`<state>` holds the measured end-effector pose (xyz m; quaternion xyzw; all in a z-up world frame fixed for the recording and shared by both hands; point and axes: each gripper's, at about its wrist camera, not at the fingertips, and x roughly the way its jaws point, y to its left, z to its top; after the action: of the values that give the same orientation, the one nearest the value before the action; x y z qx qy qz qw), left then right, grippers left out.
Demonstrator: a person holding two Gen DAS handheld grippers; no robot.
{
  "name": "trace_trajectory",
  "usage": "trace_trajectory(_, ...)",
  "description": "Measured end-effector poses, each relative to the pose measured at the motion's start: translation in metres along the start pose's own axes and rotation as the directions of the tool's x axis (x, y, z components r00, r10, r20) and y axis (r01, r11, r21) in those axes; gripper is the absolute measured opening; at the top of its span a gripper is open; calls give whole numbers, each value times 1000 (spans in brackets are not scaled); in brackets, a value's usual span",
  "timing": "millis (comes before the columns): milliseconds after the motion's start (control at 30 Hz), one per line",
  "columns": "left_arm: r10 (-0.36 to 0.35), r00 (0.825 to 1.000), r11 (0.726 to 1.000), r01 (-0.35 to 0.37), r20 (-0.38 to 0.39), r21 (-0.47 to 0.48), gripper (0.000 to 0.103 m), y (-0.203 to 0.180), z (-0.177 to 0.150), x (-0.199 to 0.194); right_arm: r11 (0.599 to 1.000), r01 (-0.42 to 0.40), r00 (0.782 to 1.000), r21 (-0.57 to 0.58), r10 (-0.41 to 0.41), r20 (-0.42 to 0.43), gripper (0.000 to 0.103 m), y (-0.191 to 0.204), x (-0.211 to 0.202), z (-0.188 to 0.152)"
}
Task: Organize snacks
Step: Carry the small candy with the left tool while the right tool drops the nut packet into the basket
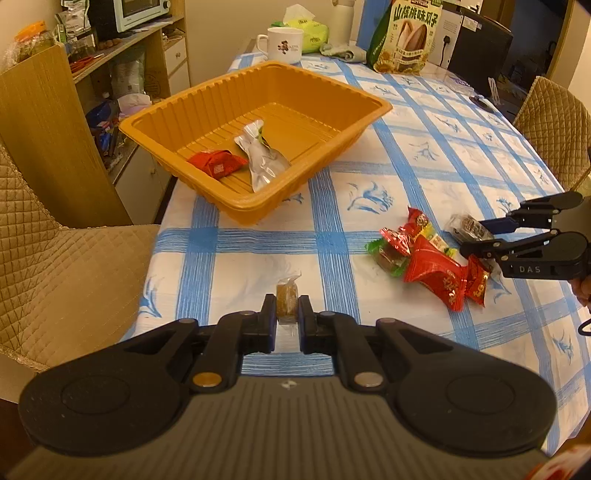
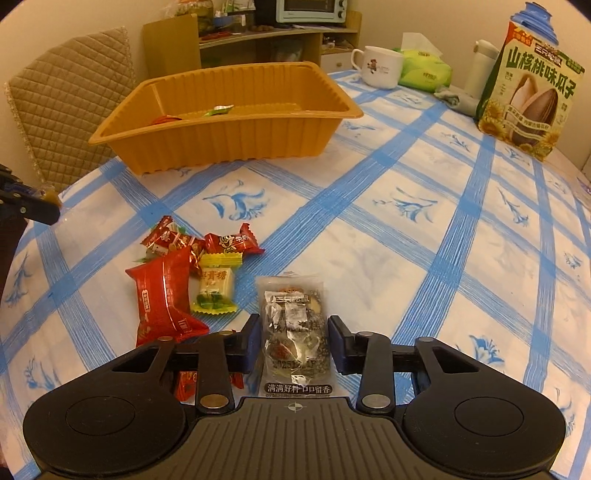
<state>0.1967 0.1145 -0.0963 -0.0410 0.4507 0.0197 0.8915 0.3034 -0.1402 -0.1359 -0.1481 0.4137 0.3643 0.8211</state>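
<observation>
My left gripper is shut on a small brown candy in a clear wrapper, held above the near table edge. The orange tray stands beyond it, holding a red packet and a silver packet. In the right wrist view my right gripper straddles a clear packet of dark seeded snack lying on the blue-checked cloth, with its pads against the packet's two sides. A pile of red and green wrapped candies lies just left of it. The left gripper shows at that view's left edge.
At the table's far end stand a bag of sunflower seeds, a white mug and a green tissue pack. Quilted chairs flank the table at left and right. A cluttered wooden shelf stands behind the tray.
</observation>
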Motion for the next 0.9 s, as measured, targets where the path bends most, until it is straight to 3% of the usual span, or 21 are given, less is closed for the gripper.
trace_trajectory(467,-50,997,998,49,51,27,10,0,27,-24,980,-3,997,198,-12,73,38,6,-52,21)
trace_trajectory(900,-83,989,995,76,122,64,10,16,85,-23,965,-97,985,242,58,162,38,46,-60,91)
